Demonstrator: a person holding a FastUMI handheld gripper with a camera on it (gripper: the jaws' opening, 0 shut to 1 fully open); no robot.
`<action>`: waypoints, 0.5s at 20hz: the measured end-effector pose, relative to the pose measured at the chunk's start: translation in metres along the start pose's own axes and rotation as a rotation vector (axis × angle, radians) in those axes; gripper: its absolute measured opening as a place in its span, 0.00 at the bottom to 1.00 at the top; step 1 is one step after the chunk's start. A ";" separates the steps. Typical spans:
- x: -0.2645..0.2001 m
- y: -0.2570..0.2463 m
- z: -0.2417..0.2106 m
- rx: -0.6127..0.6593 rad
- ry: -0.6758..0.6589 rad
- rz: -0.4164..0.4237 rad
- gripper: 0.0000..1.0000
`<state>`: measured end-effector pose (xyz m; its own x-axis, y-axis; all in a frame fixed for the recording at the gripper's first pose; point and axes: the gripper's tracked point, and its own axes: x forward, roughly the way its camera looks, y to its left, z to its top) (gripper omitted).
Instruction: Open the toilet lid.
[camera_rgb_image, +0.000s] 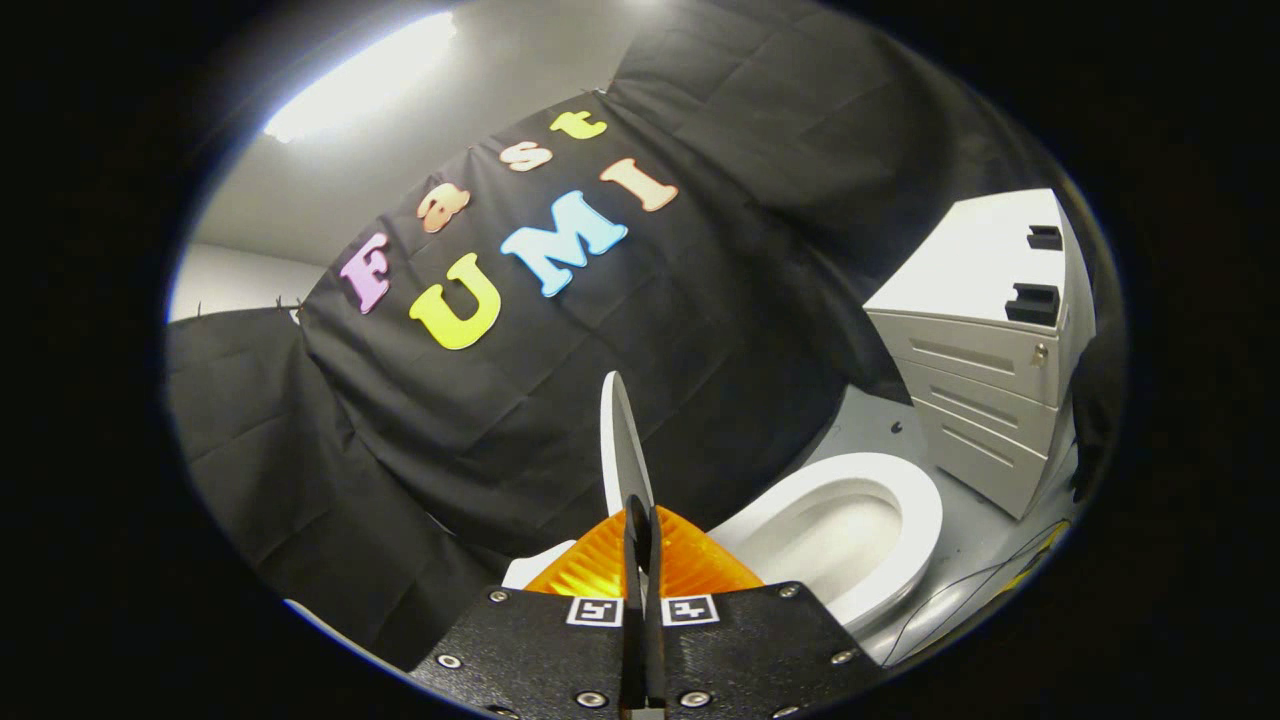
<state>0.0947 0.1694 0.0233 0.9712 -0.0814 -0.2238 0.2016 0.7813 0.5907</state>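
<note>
Gripper view: the gripper (640, 530), low in the frame's centre, has its fingers nearly closed, pinching the thin edge of the raised toilet lid (622, 440). A weak pinch could slip, dropping the lid onto the open bowl (850, 520) at lower right.

**Booth surroundings**

A pale drawer cabinet (985, 375) stood on the grey floor (985, 555) beside the black cloth wall (640, 330). Two dark blocks (1033, 303) sat on its top. A thin cable (975, 590) trailed across the floor.
</note>
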 end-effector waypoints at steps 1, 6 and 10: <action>-0.001 0.008 -0.002 -0.025 -0.007 0.012 0.00; -0.004 0.071 -0.020 -0.153 -0.027 0.084 0.00; -0.003 0.107 -0.039 -0.215 -0.031 0.128 0.00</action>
<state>0.1088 0.2769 0.0570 0.9912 0.0105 -0.1319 0.0481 0.8999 0.4334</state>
